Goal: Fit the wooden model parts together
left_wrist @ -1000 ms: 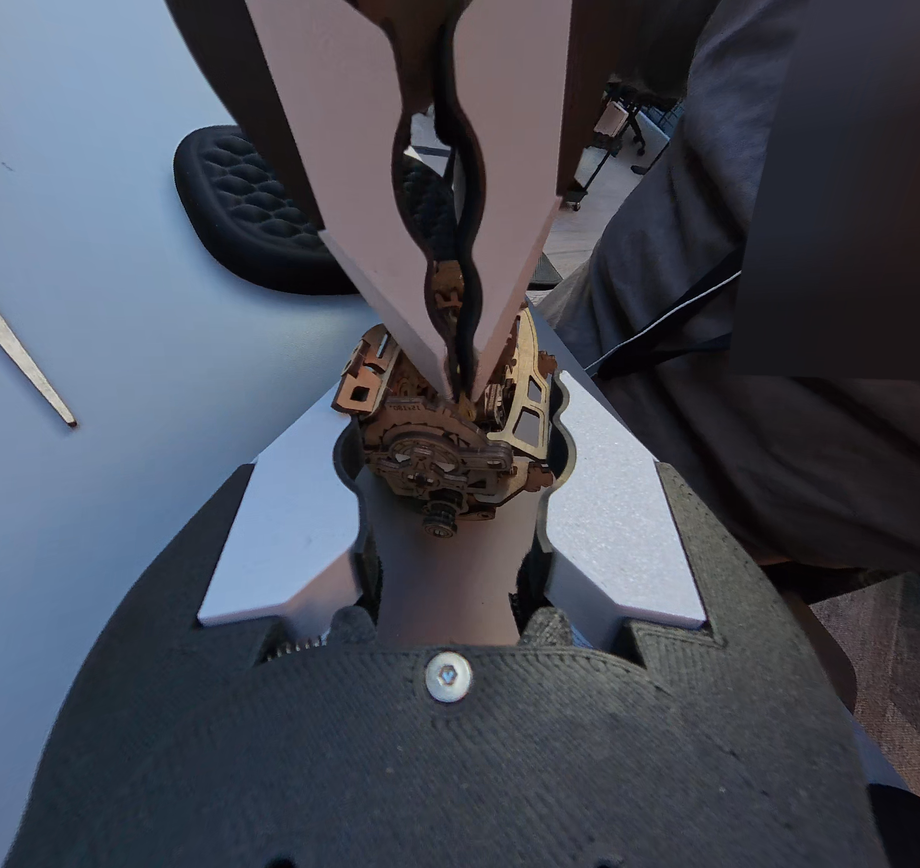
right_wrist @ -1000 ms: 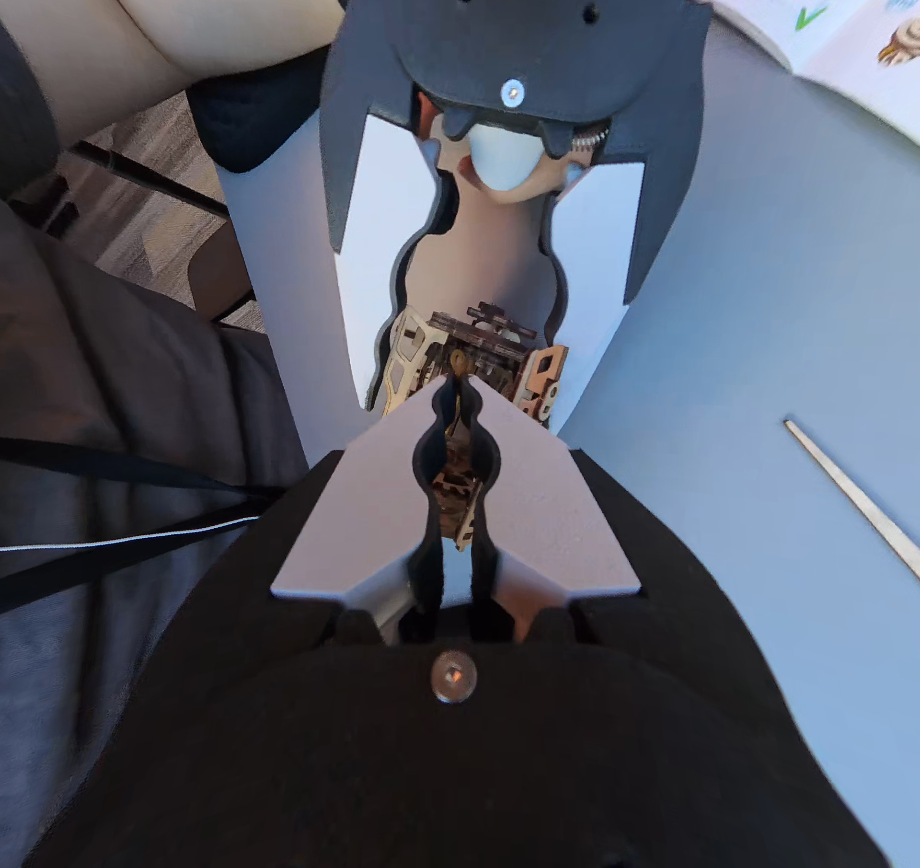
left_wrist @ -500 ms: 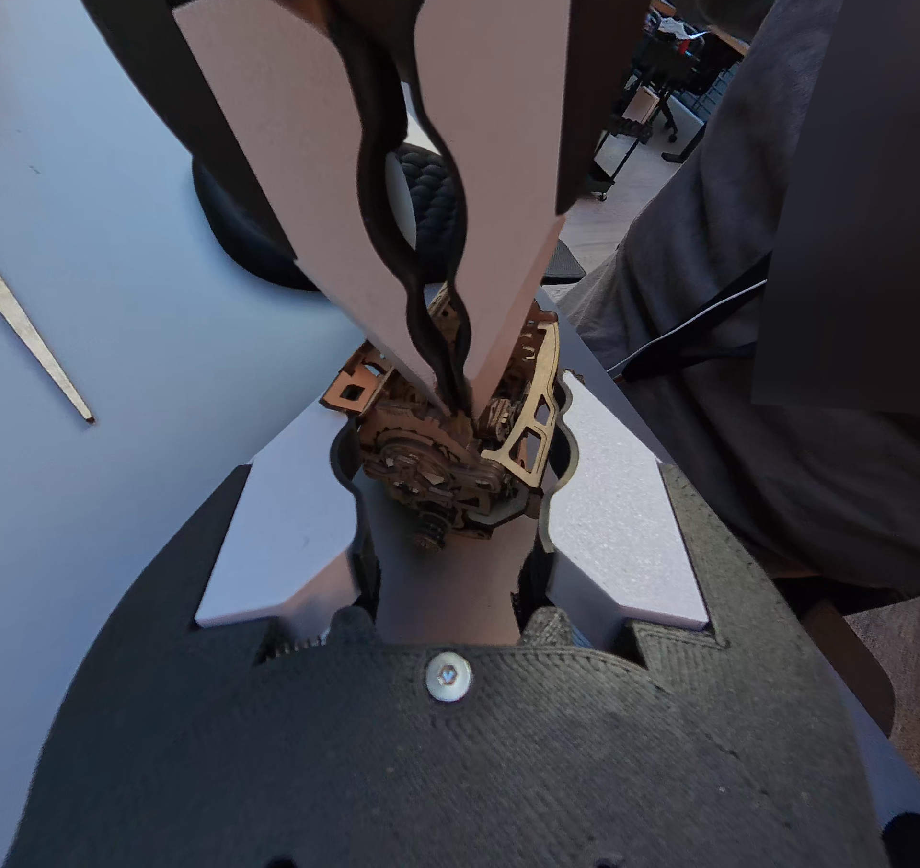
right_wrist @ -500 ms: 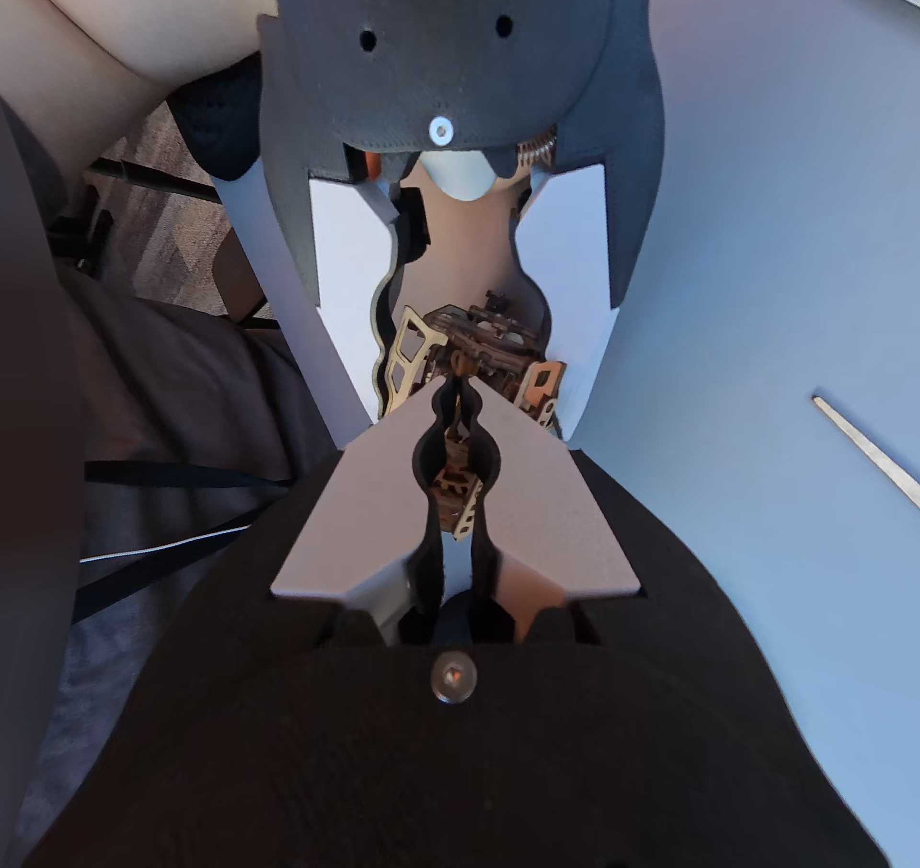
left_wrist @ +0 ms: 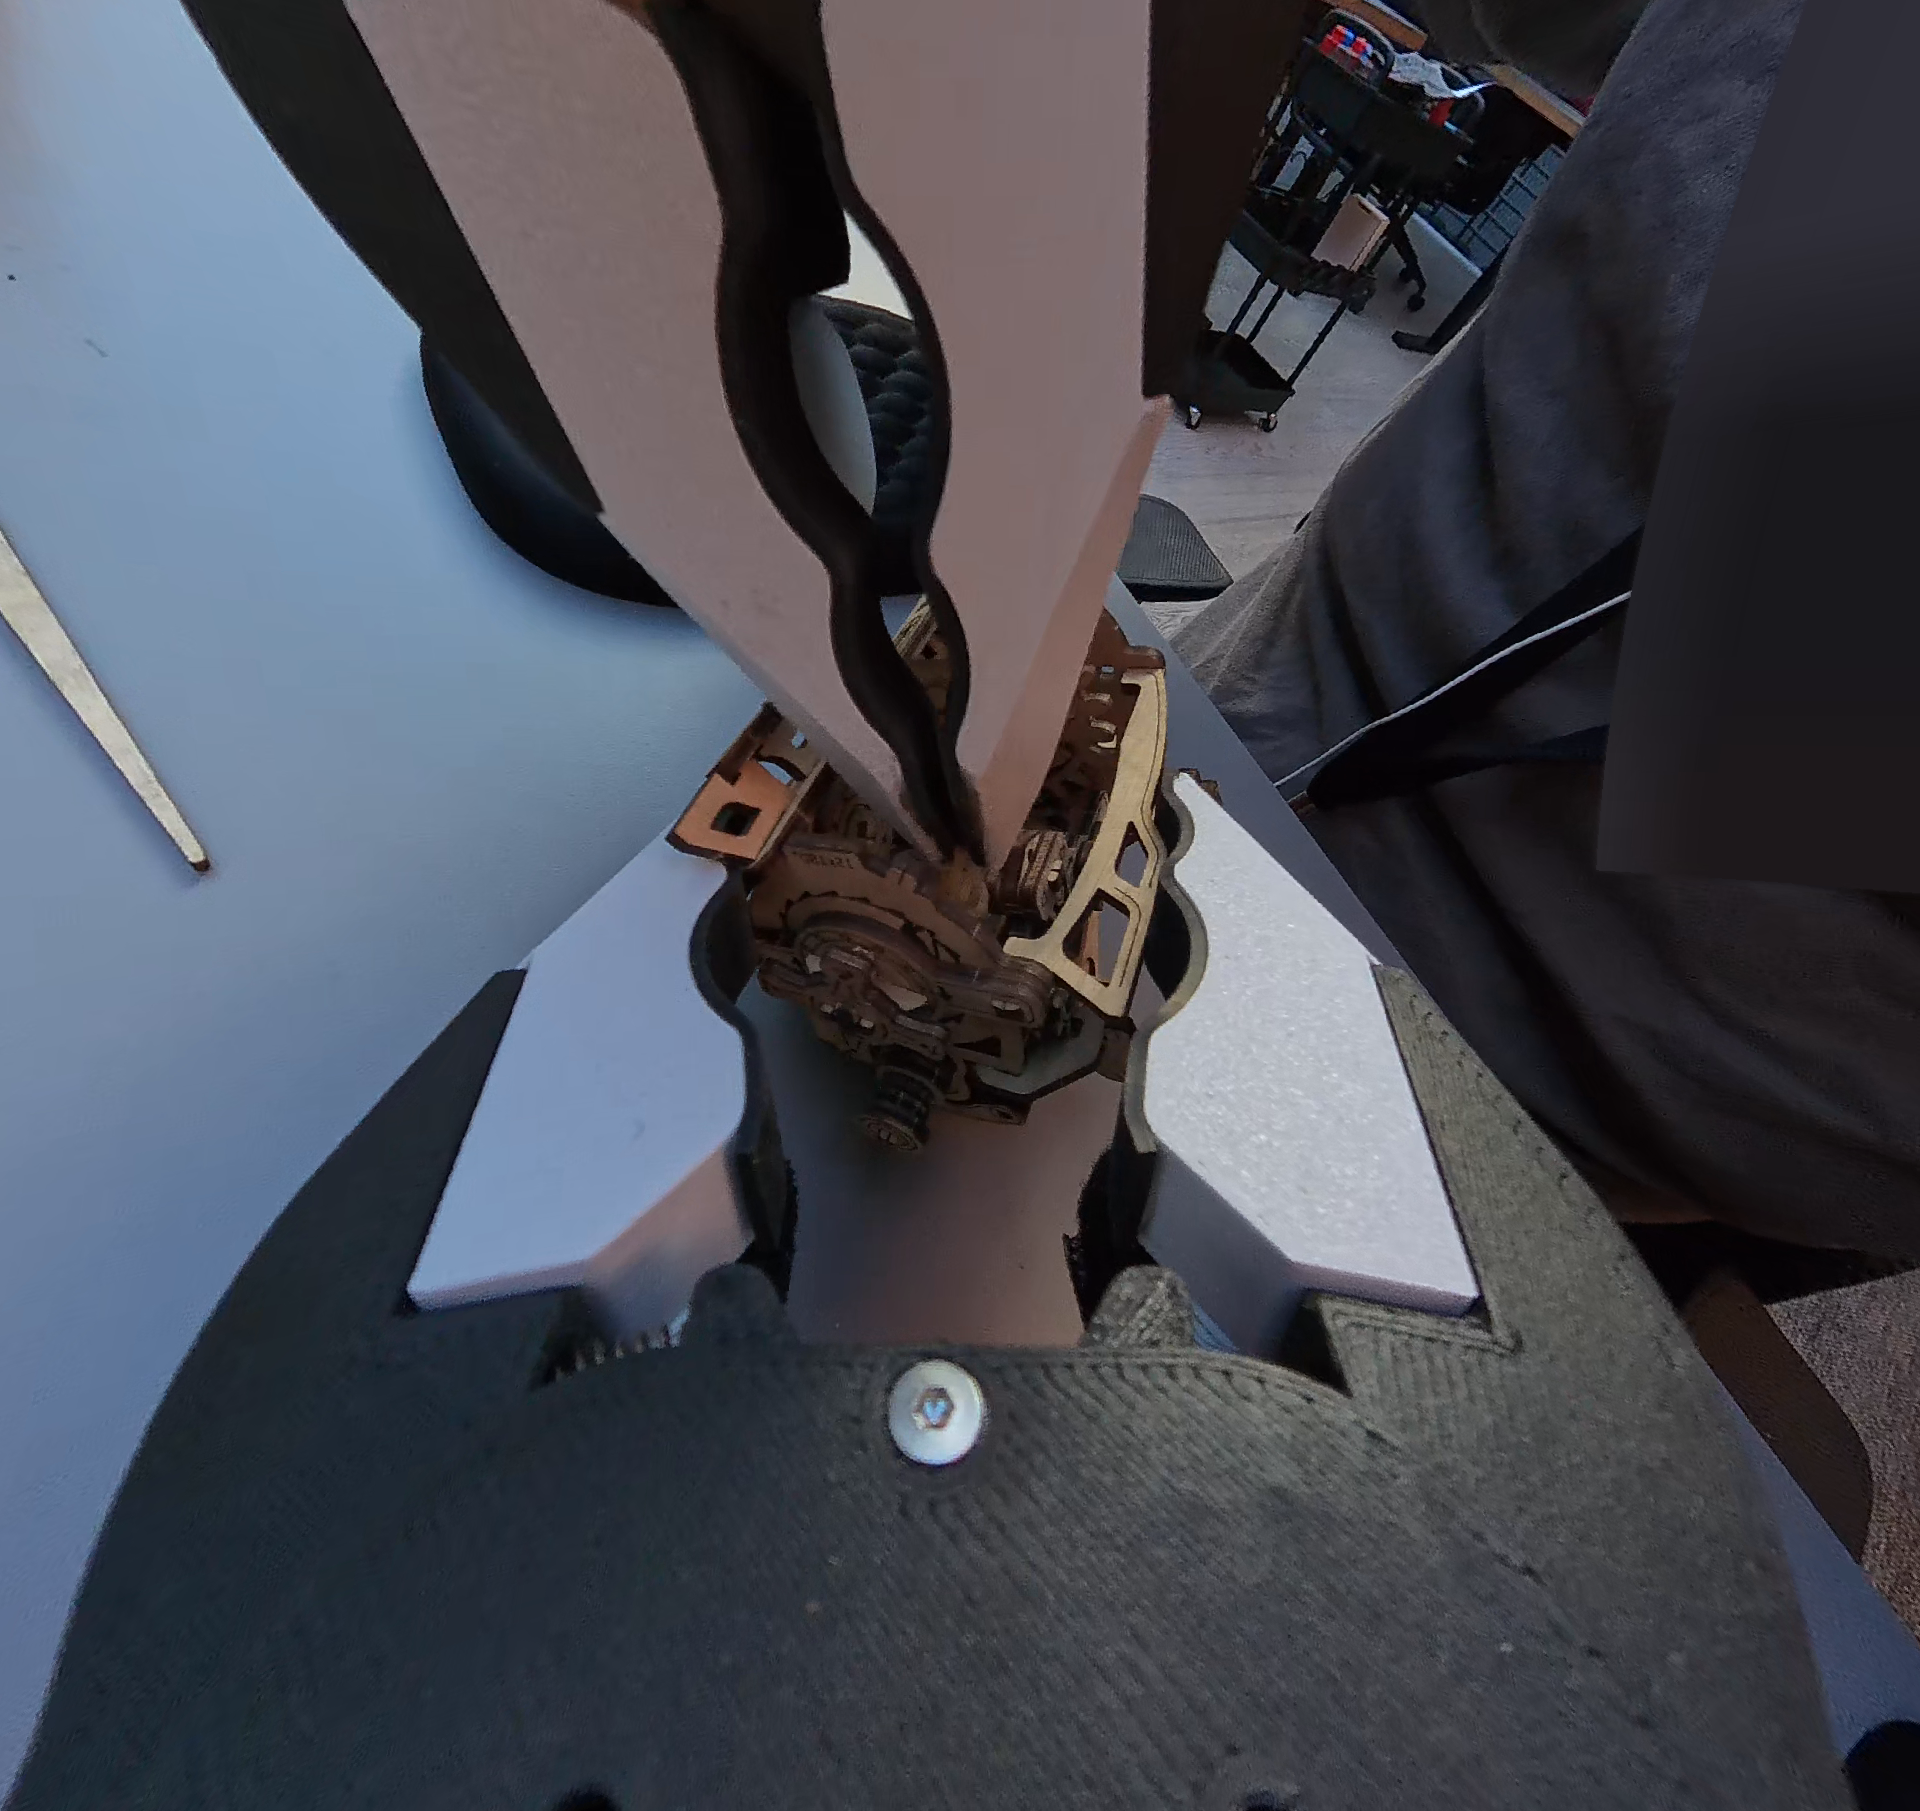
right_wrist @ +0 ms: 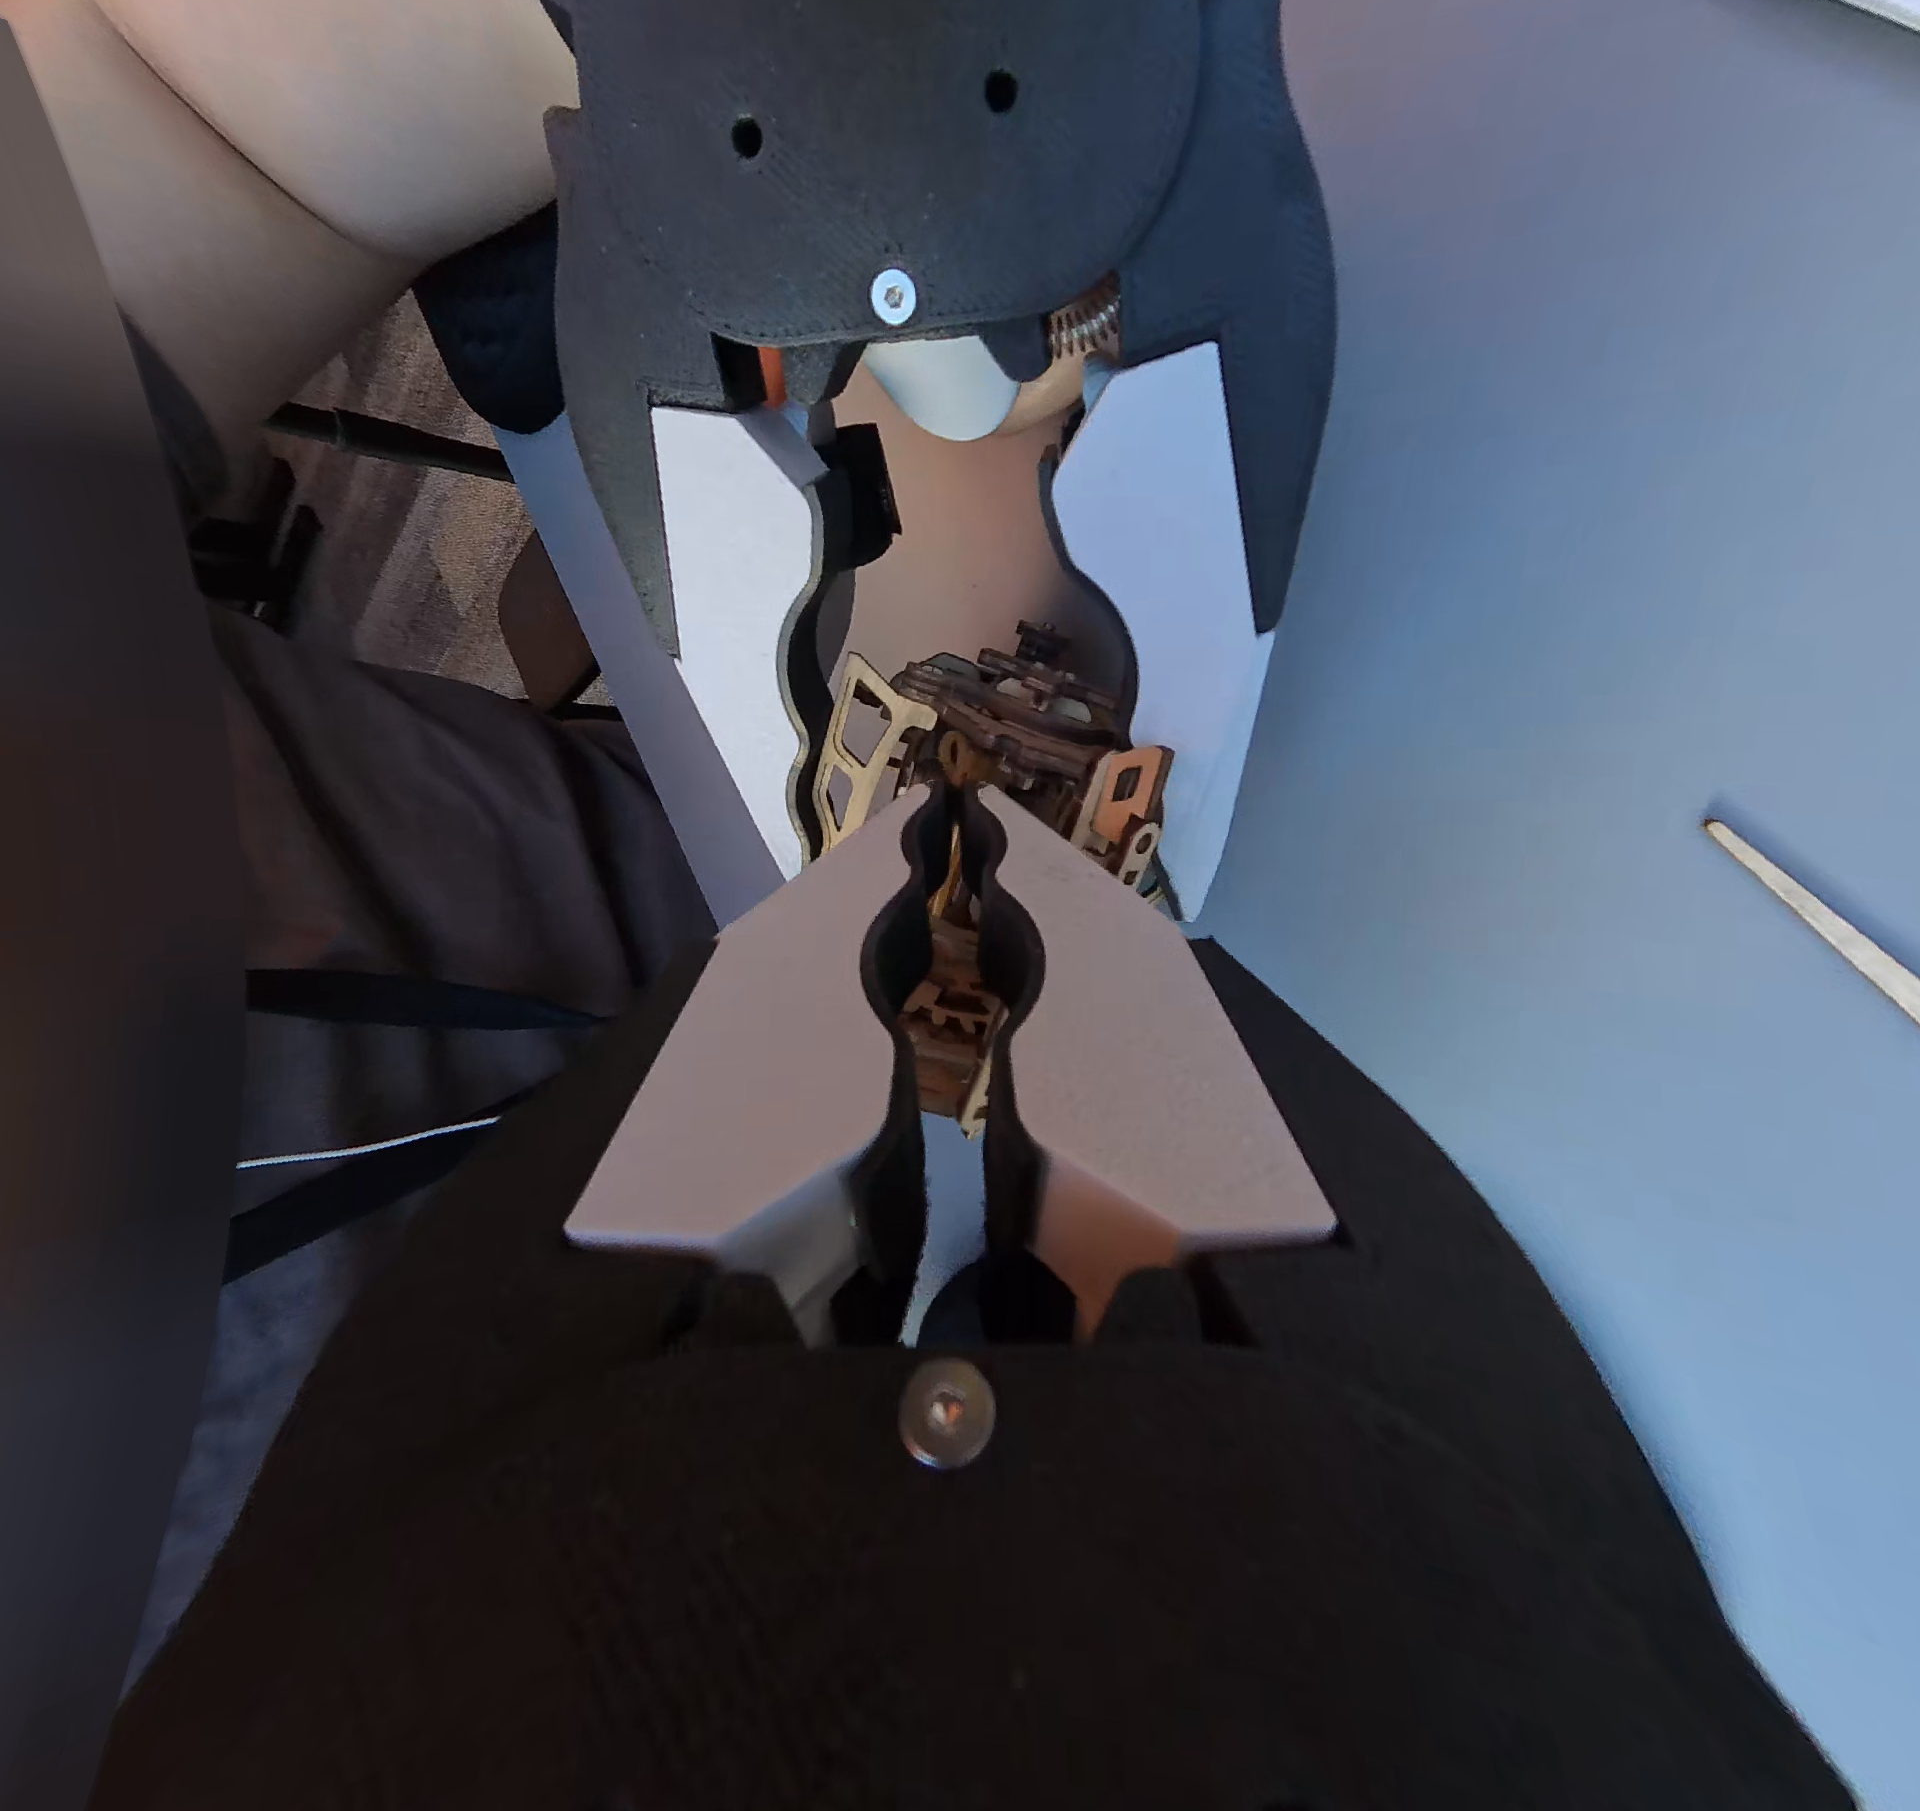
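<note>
The wooden model (left_wrist: 940, 940), a dense brown assembly of laser-cut gears, plates and a pale openwork frame, sits between the two wide-set fingers of the left gripper (left_wrist: 945, 888), raised above the pale table (left_wrist: 260, 618). The gripper's white fingers (left_wrist: 1278, 1055) stand well apart with the model filling the space between them; the openwork frame lies against the right-hand one, while contact on the other side cannot be told for certain. The right gripper (right_wrist: 951, 800) comes in from directly ahead of the left one, its tips pointing down into the top of the model. Its two fingers are drawn together, and a small pale wooden part (right_wrist: 953, 759) pokes out just past their tips, pinched between the dark wavy pads and touching the model's upper deck. From the right wrist view the model (right_wrist: 997, 722) lies just beyond the fingertips, framed by the left gripper's black body (right_wrist: 883, 99). A thin wooden strip (left_wrist: 94, 701) lies on the table well to the left of the left gripper. A dark padded object (left_wrist: 520, 494) rests farther ahead, partly hidden behind the right gripper. A person's grey clothing (left_wrist: 1558, 722) fills the right side.
</note>
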Available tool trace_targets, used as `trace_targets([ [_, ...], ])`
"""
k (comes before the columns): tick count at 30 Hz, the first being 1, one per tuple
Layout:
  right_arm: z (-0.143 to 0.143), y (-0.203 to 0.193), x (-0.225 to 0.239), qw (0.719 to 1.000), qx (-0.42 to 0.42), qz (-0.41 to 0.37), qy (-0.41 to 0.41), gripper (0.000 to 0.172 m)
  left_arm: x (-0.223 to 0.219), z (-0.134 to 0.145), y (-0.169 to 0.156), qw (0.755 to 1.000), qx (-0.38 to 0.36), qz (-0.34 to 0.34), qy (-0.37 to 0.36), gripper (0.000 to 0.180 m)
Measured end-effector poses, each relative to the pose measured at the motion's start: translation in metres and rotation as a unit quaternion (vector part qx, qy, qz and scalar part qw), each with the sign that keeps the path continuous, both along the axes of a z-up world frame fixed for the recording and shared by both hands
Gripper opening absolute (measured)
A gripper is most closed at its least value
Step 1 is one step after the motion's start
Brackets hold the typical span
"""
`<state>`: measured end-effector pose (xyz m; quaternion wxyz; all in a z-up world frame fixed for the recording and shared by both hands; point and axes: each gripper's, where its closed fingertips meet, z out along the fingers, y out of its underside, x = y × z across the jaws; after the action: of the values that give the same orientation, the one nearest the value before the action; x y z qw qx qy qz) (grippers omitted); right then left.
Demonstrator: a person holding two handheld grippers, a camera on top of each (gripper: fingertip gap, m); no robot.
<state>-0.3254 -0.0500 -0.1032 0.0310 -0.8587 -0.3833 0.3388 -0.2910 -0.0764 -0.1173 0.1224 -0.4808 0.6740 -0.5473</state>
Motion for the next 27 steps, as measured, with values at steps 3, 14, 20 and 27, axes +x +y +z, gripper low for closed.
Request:
trace_targets([
  [3,-0.0010,0.0003,-0.0001,1.000,0.007,0.000,0.001,0.000,-0.0001,0.0001,0.0000,1.000,-0.001,0.000,0.000,0.074],
  [14,-0.0020,-0.0032,-0.0003,0.999,-0.035,-0.014,0.002,0.000,0.0006,-0.0001,-0.0005,1.000,0.003,0.002,-0.001,0.075],
  [20,-0.0048,-0.0013,0.0015,0.999,-0.011,0.015,-0.051,0.000,0.0010,0.0001,0.0000,1.000,0.000,0.005,0.001,0.074],
  [27,-0.0065,-0.0014,0.0020,0.989,0.059,0.068,-0.117,0.000,0.0012,0.0003,0.0000,1.000,-0.003,0.008,0.002,0.075],
])
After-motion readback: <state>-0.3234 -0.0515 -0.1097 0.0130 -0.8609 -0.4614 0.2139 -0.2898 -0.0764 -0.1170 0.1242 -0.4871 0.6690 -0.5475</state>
